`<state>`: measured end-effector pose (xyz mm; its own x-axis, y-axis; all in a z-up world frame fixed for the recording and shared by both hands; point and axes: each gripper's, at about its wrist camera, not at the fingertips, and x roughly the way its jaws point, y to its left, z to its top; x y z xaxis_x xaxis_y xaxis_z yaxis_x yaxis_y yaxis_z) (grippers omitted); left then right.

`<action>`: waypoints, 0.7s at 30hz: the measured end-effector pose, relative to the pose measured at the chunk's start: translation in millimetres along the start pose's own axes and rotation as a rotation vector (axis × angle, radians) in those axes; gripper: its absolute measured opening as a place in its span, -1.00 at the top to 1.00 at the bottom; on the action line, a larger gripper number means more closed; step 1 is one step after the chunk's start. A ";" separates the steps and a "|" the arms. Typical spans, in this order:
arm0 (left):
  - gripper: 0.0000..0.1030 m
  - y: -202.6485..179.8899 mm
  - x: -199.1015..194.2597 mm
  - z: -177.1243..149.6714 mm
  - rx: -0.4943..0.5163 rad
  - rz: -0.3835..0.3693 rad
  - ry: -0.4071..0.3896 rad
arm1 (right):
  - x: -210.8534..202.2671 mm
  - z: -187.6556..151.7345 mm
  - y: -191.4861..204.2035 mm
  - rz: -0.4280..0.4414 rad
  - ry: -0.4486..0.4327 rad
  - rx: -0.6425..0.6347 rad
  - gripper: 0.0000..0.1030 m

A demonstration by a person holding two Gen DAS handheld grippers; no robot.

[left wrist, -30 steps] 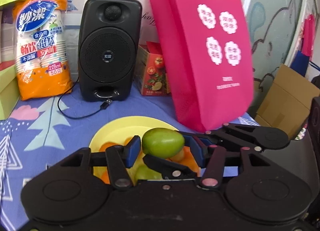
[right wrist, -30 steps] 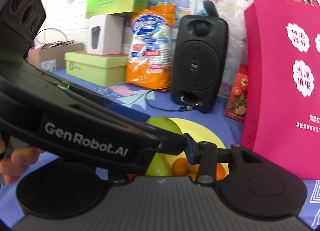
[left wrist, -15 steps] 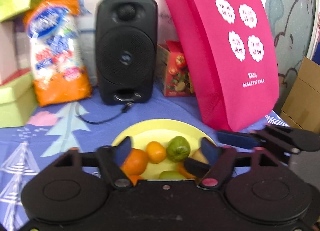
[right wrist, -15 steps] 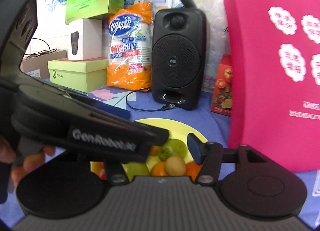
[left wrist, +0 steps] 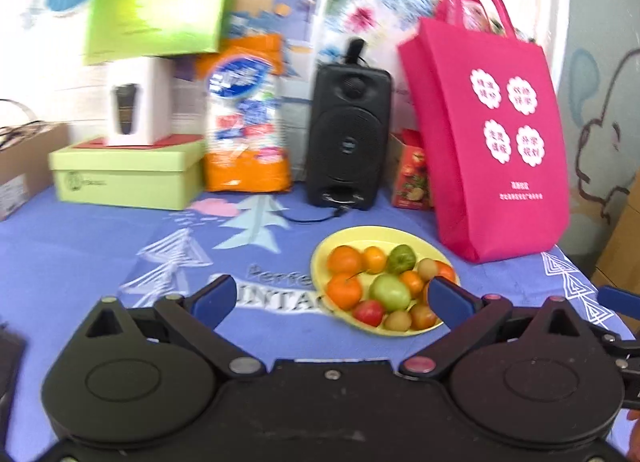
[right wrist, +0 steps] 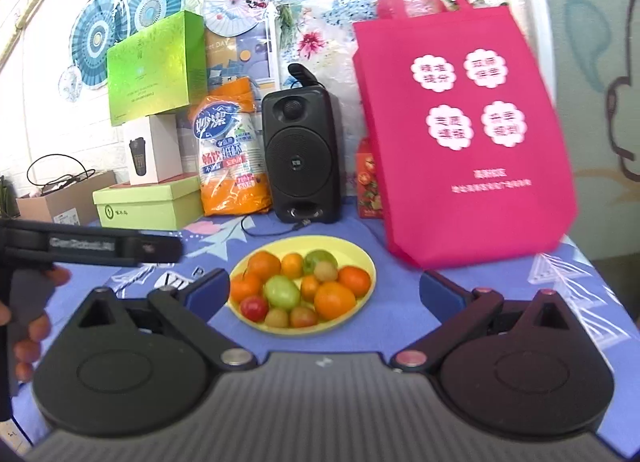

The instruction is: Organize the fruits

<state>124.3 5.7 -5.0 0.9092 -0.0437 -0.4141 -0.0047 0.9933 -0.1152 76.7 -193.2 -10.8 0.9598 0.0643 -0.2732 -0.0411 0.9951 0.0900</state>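
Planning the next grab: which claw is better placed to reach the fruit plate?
Right, probably. The yellow plate sits centred between the right claw fingers in its view; for the left claw it lies off toward one finger. Both claws have just opened wide and hold nothing.

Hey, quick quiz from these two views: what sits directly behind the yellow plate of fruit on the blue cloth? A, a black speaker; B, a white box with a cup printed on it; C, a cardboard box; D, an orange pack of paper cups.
A: the black speaker stands straight behind the yellow plate, its cable trailing on the cloth towards the plate, while the other things stand further to the left.
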 end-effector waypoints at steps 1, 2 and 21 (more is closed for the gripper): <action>-1.00 2.3 -8.1 -3.5 -0.002 0.019 -0.003 | -5.6 -2.2 1.8 -0.012 0.011 -0.007 -1.00; -1.00 4.1 -15.3 -7.2 -0.001 0.038 -0.005 | -9.6 -4.7 5.0 -0.027 0.023 -0.019 -1.00; -1.00 2.2 -91.9 -40.2 0.081 0.152 -0.084 | -45.2 -25.7 42.9 -0.152 0.016 -0.204 -1.00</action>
<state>24.0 7.7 -3.5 0.9322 0.1134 -0.3438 -0.1144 0.9933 0.0174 24.4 -151.6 -19.3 0.9547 -0.0880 -0.2841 0.0469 0.9878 -0.1483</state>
